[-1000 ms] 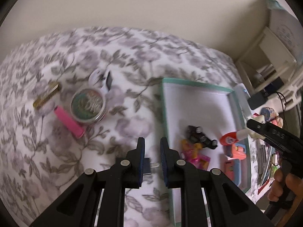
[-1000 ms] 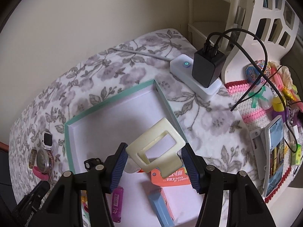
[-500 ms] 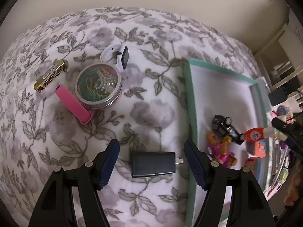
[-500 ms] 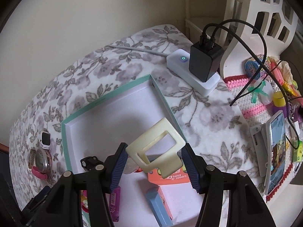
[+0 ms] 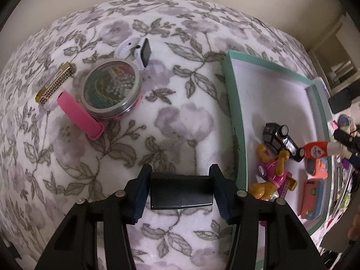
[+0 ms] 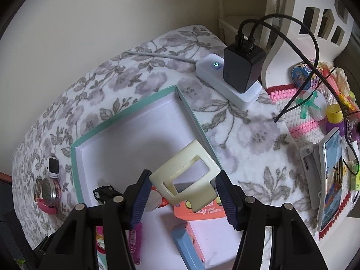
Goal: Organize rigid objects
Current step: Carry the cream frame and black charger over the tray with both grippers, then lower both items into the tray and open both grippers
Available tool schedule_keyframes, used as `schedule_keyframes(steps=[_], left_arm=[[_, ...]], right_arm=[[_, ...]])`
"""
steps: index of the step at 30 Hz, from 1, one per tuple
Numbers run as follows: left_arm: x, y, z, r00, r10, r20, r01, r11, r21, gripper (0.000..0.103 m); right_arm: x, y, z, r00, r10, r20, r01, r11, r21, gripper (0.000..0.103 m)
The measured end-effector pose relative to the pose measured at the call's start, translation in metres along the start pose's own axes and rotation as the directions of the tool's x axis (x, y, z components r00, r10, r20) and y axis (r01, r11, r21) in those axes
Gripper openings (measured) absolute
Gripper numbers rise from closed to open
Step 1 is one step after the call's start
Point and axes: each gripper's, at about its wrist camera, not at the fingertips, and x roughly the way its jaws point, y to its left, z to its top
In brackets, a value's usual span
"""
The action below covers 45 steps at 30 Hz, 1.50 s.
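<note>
Left gripper [image 5: 181, 191] just closing, pads flush against both ends of black charger block [image 5: 181, 191] on floral cloth [image 5: 175, 121] beside teal tray [image 5: 234, 121]; right gripper [image 6: 183, 192] half-open, clamped on cream plastic frame [image 6: 186, 180] above tray.

1 tray [image 5: 234, 103], 2 toys [image 5: 272, 175]

Your left gripper [image 5: 181, 189]: matte black frame, open triangular cut-outs in each arm, two silver round screw heads per side. Fingers [image 5: 142, 191] carry dark blue ribbed pads. Your right gripper [image 6: 183, 194]: same black frame, same silver screws, same blue ribbed pads [image 6: 227, 199]. No markings or cables visible.
</note>
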Motion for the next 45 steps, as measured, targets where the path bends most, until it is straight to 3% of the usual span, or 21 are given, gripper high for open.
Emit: schedule_keyframes(steps=[7, 11, 15, 24, 31, 35, 45], left_arm=[[-0.047, -0.012, 0.005, 0.986, -0.087, 0.140, 0.085, 0.996, 0.021, 0.054], [-0.065, -0.033, 0.003, 0.967, -0.185, 0.176, 0.173, 0.982, 0.078, 0.054], [-0.072, -0.061, -0.005, 0.953, -0.232, 0.195, 0.200, 0.965, 0.168, 0.054], [-0.051, -0.110, -0.027, 0.965, -0.221, 0.141, 0.167, 0.932, 0.322, 0.054], [-0.036, -0.109, -0.029, 0.973, -0.202, 0.109, 0.160, 0.937, 0.309, 0.055], [-0.037, -0.105, -0.028, 0.972, -0.208, 0.110, 0.169, 0.942, 0.291, 0.071], [-0.052, -0.089, -0.017, 0.963, -0.223, 0.151, 0.187, 0.957, 0.220, 0.071]], right_arm=[[-0.001, -0.005, 0.000, 1.000, -0.013, -0.002, 0.013, 1.000, 0.015, 0.061], [-0.011, -0.006, 0.002, 1.000, -0.013, 0.025, 0.013, 1.000, 0.016, 0.061], [-0.018, -0.006, 0.003, 0.999, -0.014, 0.042, 0.013, 1.000, 0.014, 0.061], [0.007, -0.008, -0.001, 0.999, -0.041, -0.030, 0.041, 0.999, 0.014, 0.062], [0.019, -0.010, -0.004, 0.996, -0.051, -0.079, 0.053, 0.998, 0.021, 0.062], [0.021, -0.013, -0.004, 0.995, -0.050, -0.092, 0.054, 0.998, 0.041, 0.062], [0.007, -0.012, -0.001, 0.998, -0.032, -0.054, 0.034, 0.999, 0.035, 0.066]])
